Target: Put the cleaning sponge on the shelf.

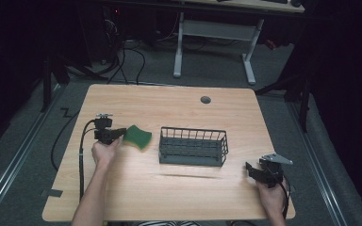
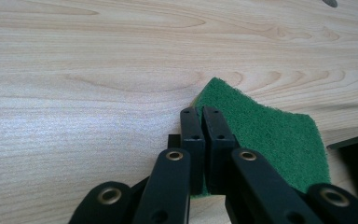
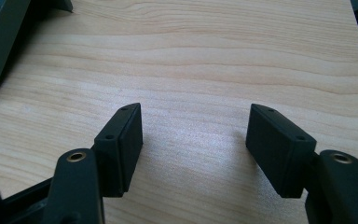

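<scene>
Gripping green scouring pad [image 1: 138, 136] w/ left gripper [image 1: 120, 133], center-left of high view; jaws clenched on pad's near edge, pad sticking out to the right of gripper toward wire basket [image 1: 193, 146]. In left gripper view, pad [image 2: 270, 135] lying center-right, one edge pinched thin between the two black pads [image 2: 193, 135], rest fanning out over wooden table [image 2: 74, 93]. Hard to tell from high view whether pad is lifted off table or just resting; looking slightly raised & curled.

Right gripper [image 1: 259, 170] sitting lower right of high view, released, jaws standing wide, nothing between them; in right gripper view [image 3: 193, 140] just bare table between fingers, basket corner [image 3: 0, 42] at upper left.

Step in hand, prob.: grasp done, transport to basket pending. Next move prob. calling for lifting pad high enough to clear basket's near-left rim, carrying right, centering over opening, then opening jaws. Watching for floppy pad catching on wire rim; grip near edge only, so could swing or slip.
</scene>
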{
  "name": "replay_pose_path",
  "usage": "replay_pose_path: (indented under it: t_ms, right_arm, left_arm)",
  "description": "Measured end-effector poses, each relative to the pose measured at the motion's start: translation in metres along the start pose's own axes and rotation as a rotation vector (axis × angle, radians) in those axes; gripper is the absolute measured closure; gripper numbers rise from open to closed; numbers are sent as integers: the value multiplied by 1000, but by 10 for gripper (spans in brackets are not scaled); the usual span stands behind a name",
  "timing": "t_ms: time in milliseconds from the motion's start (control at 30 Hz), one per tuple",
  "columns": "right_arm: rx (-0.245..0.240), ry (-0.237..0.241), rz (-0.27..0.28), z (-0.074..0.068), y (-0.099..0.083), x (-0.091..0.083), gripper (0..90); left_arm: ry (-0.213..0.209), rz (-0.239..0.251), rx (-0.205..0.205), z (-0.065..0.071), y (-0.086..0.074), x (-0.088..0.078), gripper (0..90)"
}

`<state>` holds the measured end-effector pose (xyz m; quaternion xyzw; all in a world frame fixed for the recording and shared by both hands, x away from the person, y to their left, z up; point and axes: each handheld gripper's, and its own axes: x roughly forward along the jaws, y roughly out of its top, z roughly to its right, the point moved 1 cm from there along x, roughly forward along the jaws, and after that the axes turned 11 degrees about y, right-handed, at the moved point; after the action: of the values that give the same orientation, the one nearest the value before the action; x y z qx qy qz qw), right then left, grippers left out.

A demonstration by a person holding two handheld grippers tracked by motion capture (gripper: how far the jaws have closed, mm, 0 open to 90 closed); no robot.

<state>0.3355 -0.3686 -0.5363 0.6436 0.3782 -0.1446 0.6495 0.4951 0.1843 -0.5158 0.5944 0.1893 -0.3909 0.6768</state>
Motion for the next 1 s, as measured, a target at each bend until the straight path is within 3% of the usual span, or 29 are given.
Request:
replay_pose_path:
  t_ms: [367, 1000]
  right_arm:
    - [-1, 0, 0, 0, 0, 0, 364]
    - [1, 0, 0, 0, 0, 0, 364]
  left_arm:
    - [-25, 33, -2, 0, 3, -13, 898]
    - [-53, 112, 5, 2, 9, -53, 900]
